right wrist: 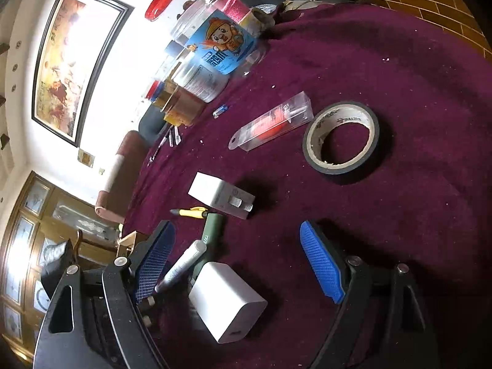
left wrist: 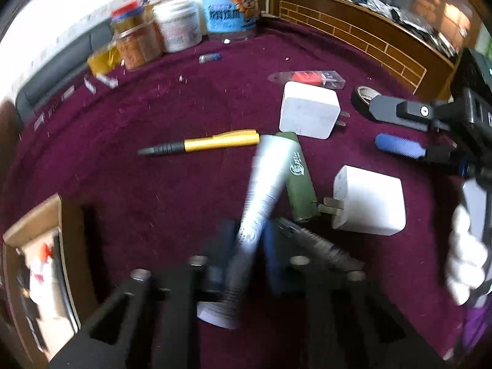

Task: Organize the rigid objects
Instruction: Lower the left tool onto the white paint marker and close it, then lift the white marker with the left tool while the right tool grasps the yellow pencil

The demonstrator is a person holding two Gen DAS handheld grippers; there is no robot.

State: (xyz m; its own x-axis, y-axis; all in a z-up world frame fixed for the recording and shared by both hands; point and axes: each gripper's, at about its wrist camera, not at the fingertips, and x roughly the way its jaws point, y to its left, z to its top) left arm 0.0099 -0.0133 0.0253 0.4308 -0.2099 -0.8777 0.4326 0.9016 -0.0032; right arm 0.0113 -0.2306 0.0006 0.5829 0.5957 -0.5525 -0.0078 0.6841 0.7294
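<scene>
Now the left hand-held gripper [left wrist: 246,264] is closed on the silver cylindrical marker [left wrist: 264,190], lifted slanting above the maroon cloth desk [left wrist: 153,184], probably for sorting it. The right hand-held gripper [right wrist: 236,261] stands wide, empty, over the white square charger [right wrist: 227,304].

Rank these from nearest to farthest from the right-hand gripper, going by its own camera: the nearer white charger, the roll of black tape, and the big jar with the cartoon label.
1. The white charger, on the cloth between the right gripper's open jaws.
2. The roll of tape, farther out, toward the right.
3. The jar with the cartoon label, at the table's far edge, upper left.
</scene>
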